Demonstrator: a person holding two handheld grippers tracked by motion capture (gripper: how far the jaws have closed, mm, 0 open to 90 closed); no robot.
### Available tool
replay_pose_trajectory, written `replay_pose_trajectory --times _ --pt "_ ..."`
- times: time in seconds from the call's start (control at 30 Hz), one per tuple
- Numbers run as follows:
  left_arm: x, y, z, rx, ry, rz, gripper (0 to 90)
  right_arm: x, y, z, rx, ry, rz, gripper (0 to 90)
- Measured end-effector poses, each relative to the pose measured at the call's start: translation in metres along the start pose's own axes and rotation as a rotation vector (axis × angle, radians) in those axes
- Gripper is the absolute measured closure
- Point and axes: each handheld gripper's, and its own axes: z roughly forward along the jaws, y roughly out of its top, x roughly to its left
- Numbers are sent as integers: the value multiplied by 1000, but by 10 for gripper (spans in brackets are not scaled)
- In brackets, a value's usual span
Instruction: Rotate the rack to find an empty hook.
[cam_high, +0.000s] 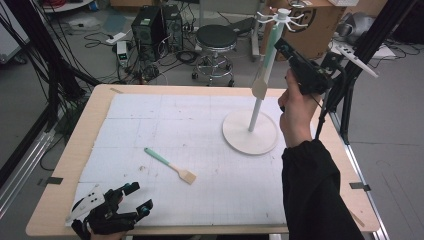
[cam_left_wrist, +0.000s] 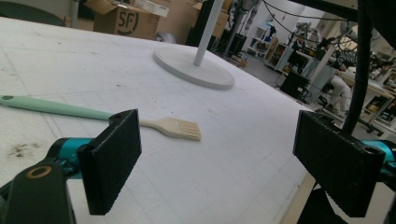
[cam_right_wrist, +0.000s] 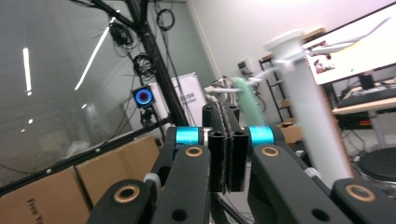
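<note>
Brushes are the things in hand here, two alike: each has a long mint-green handle, a pale wooden neck and a flat, squared head of cream bristles. One brush (cam_high: 170, 165) lies flat on the white mat (cam_high: 150, 125) in the near-left part of the bench (cam_high: 65, 165), handle pointing far-left and bristles near-right, well apart from both tongs. The other brush (cam_high: 267, 62) hangs upright from a hook at the top of the white stand (cam_high: 250, 131), bristles downward beside the pole, on the far-right of the mat. Left tongs (cam_high: 136, 196) rest at the near-left edge of the bench with jaws spread wide and nothing between them; in the left gripper view the lying brush (cam_left_wrist: 98, 115) shows just beyond them. Right tongs (cam_high: 280, 44) are raised near the stand's top, just beside the hanging brush, jaws pressed together on nothing.
</note>
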Motion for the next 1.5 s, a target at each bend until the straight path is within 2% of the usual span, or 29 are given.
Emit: replay_pose_trajectory --times 0.17,0.3,0.4,0.43,0.53,0.67,0.73,1.27,1.5 --pt "-2 1 3 5 -6 13 159 -13 10 -11 -30 -36 24 899" --pt "-1 1 6 10 -10 11 158 -22 17 -11 -34 -57 36 899" --pt "-1 1 5 11 -8 12 158 -24 22 -6 -29 -70 26 899" --pt "-1 1 5 8 -8 1 159 -24 23 -4 -23 -74 25 899" --pt "0 1 3 5 -7 7 159 -20 27 4 -10 -96 -10 899" --pt "0 1 3 4 -11 0 159 -13 26 9 -4 -92 -16 899" --pt "0 1 2 5 -9 12 158 -10 24 11 2 -90 -17 899" --pt "-2 1 1 -2 -18 8 159 7 9 32 12 -69 0 899" --pt "-4 2 2 -3 -28 6 158 7 0 24 -4 -82 19 899"
